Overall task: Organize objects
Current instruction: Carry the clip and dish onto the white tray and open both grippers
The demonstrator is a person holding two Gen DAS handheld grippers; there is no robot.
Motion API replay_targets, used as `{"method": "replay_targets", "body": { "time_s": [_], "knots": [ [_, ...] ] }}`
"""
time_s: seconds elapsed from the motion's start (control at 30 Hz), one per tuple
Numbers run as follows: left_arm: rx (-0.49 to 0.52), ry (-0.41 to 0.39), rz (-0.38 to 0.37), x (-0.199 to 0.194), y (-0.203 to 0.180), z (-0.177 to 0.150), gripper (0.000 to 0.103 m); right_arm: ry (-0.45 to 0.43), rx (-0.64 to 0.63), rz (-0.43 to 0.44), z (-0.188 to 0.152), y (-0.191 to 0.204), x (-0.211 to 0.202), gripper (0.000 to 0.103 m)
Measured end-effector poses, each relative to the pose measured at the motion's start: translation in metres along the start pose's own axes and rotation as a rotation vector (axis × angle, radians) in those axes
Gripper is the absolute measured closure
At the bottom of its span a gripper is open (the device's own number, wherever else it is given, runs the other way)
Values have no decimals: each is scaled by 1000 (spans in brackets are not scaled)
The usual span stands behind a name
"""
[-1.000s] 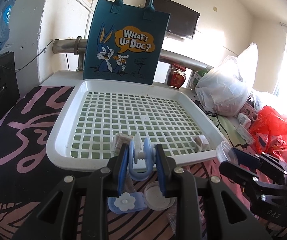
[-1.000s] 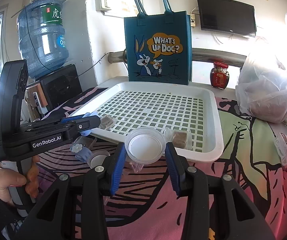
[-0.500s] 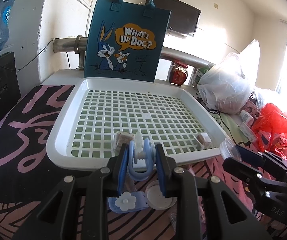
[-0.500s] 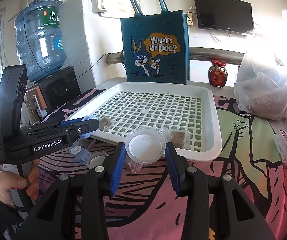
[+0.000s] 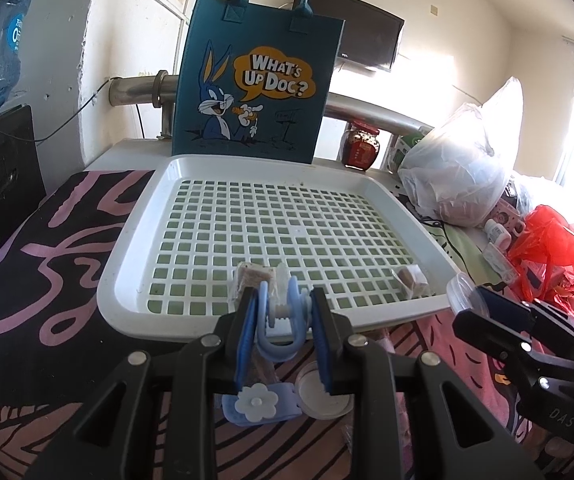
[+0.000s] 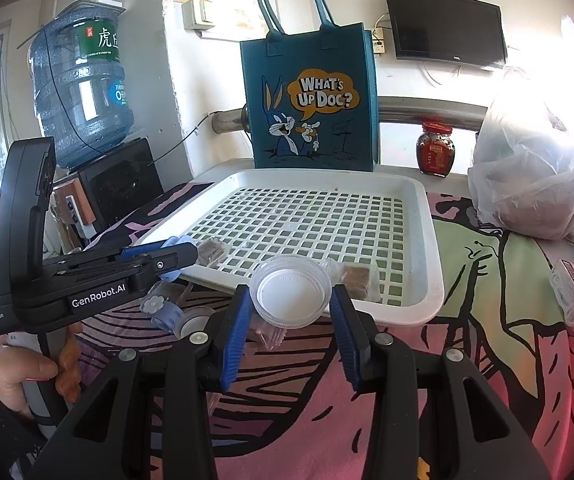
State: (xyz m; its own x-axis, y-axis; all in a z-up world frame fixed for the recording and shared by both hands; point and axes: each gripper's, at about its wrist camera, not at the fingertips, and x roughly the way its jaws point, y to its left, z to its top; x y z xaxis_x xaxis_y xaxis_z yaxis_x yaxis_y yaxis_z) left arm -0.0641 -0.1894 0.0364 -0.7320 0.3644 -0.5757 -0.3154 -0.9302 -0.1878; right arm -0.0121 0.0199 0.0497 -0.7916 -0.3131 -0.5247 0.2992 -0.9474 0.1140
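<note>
My left gripper (image 5: pixel 281 312) is shut on a light blue plastic clip (image 5: pixel 277 330), held just over the near rim of the white slotted tray (image 5: pixel 127 256). My right gripper (image 6: pixel 290 300) is shut on a small round clear cup with a white lid (image 6: pixel 290 297), hovering at the tray's near edge (image 6: pixel 427 308). Two wrapped brown snacks (image 5: pixel 253 276) (image 5: pixel 409 278) lie in the tray's front row. On the cloth below sit a blue flower-topped clip (image 5: pixel 261 400) and a round white lid (image 5: pixel 323 394). The left gripper (image 6: pixel 183 254) also shows in the right wrist view, held by a hand (image 6: pixel 19 372).
A blue "What's Up Doc?" tote bag (image 5: pixel 255 80) stands behind the tray. A red-lidded jar (image 6: pixel 435 154), a full white plastic bag (image 6: pixel 535 176), small bottles (image 5: pixel 495 236) and a red bag (image 5: pixel 559 244) crowd the right side. A water jug (image 6: pixel 83 92) stands on the left.
Both grippers keep their holds and have drifted only slightly; the view of the tray has shifted a little.
</note>
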Motion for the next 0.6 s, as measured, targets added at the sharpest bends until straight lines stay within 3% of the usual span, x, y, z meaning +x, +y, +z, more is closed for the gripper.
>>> {"method": "replay_targets", "body": {
  "time_s": [0.37, 0.6],
  "knots": [
    [-10, -19, 12, -3, 5, 4, 77, -6, 14, 16, 1, -2, 2, 63],
    [-115, -71, 56, -12, 38, 13, 77, -34, 22, 47, 10, -3, 10, 63]
  ]
}}
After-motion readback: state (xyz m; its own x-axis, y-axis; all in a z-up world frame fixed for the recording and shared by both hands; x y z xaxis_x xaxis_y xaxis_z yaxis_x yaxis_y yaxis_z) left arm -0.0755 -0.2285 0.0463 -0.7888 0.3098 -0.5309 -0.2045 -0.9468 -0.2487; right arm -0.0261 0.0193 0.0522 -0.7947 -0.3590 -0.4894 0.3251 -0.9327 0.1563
